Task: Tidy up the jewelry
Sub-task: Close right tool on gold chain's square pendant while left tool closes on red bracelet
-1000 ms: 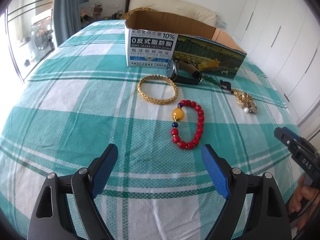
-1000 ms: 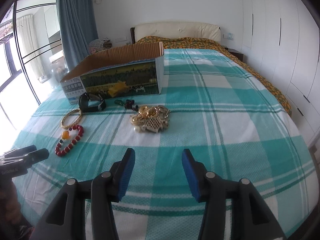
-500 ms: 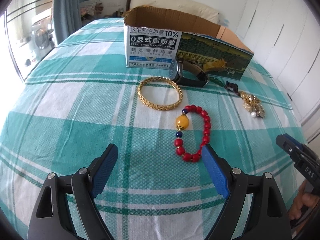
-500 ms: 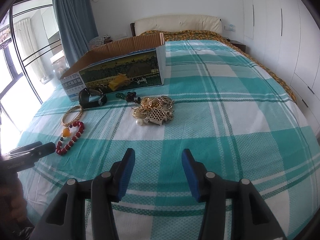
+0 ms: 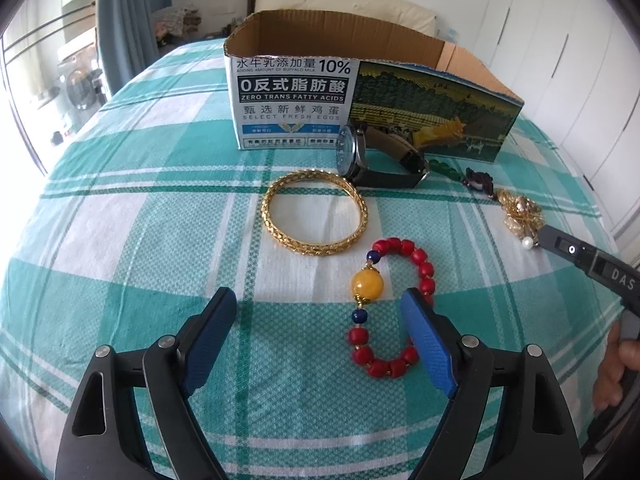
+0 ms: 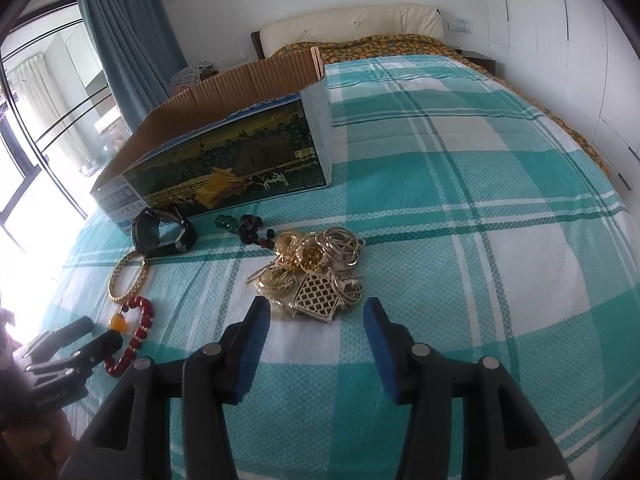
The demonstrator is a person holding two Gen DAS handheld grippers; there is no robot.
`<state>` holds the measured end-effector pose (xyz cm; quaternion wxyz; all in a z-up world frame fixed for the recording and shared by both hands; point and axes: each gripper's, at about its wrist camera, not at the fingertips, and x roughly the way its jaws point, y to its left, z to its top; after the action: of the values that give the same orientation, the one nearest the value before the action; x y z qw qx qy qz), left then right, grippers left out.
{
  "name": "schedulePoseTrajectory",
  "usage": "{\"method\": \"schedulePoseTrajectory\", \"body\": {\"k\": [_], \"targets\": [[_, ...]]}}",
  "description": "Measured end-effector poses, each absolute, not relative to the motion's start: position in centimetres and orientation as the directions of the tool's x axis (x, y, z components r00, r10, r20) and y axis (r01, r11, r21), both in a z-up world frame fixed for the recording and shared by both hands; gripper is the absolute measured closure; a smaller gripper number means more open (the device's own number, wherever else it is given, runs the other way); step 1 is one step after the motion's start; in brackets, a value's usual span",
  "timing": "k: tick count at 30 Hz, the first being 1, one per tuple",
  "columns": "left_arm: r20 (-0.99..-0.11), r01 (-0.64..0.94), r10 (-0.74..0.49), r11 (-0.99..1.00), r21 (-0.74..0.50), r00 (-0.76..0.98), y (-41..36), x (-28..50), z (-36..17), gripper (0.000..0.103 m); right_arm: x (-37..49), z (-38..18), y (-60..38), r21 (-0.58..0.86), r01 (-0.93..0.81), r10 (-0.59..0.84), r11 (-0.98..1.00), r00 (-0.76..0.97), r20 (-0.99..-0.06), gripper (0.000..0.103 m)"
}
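Jewelry lies on a teal checked bedspread in front of an open cardboard box (image 5: 320,64), which also shows in the right wrist view (image 6: 224,160). A red bead bracelet (image 5: 416,264) with a yellow bead lies just ahead of my open left gripper (image 5: 324,320), its right side behind the right finger. Beyond it lie a gold bangle (image 5: 276,224) and a black watch (image 5: 360,152). My open right gripper (image 6: 318,320) hovers just short of a pile of gold jewelry (image 6: 312,276), empty.
A green and dark bead string (image 6: 244,226) lies between the watch (image 6: 160,232) and the gold pile. The bed's headboard and orange patterned blanket (image 6: 380,44) are at the far end. White wardrobes stand to the right, a window and blue curtain to the left.
Both grippers have moved forward and lower. The red bracelet now reaches between the left fingers, and the gold pile sits just in front of the right fingertips.
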<state>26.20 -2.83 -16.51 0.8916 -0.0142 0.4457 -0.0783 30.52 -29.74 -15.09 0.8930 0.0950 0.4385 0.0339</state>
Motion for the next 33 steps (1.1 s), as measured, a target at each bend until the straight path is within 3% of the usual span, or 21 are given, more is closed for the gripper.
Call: {"method": "schedulePoseTrajectory", "body": {"k": [4,6,10,13,15,18,31,33], "targets": [[-0.790,0.129,-0.137,0.989,-0.074,0.598,-3.1,26.4,-16.5,0.024,31.7,-15.6,-29.3,0.166,0.032,0.113,0.986,0.607,-0.786,0.054],[-0.788,0.128,-0.133,0.989,-0.069,0.602,-3.2,26.3,-16.5,0.028,31.9,-15.6,-29.0,0.136,0.027,0.092,0.990,0.604,-0.791,0.065],[-0.783,0.135,-0.143,0.988,-0.076,0.605,-3.4,26.1,-16.4,0.038,31.6,-15.6,-28.5,0.104,-0.006,0.086,0.995,0.605,-0.792,0.073],[-0.779,0.152,-0.155,0.985,-0.078,0.608,-3.7,25.7,-16.3,0.057,30.5,-15.4,-28.8,0.130,-0.018,0.114,0.991,0.606,-0.788,0.073],[-0.776,0.164,-0.164,0.983,-0.079,0.609,-3.9,25.5,-16.2,0.078,29.5,-15.3,-28.8,0.122,-0.025,0.112,0.992,0.610,-0.785,0.073],[-0.773,0.183,-0.189,0.979,-0.096,0.606,-4.0,25.2,-16.2,0.095,27.9,-14.8,-28.9,0.126,-0.035,0.120,0.991,0.625,-0.771,0.073],[-0.775,0.228,-0.265,0.960,-0.160,0.574,-2.4,21.9,-15.9,0.095,21.6,-14.7,-29.1,0.059,-0.086,0.100,0.995,0.624,-0.775,0.072],[-0.766,0.226,-0.291,0.955,-0.193,0.573,-1.8,21.7,-15.9,0.082,21.3,-14.9,-29.2,0.056,-0.077,0.092,0.995,0.632,-0.769,0.065]]}}
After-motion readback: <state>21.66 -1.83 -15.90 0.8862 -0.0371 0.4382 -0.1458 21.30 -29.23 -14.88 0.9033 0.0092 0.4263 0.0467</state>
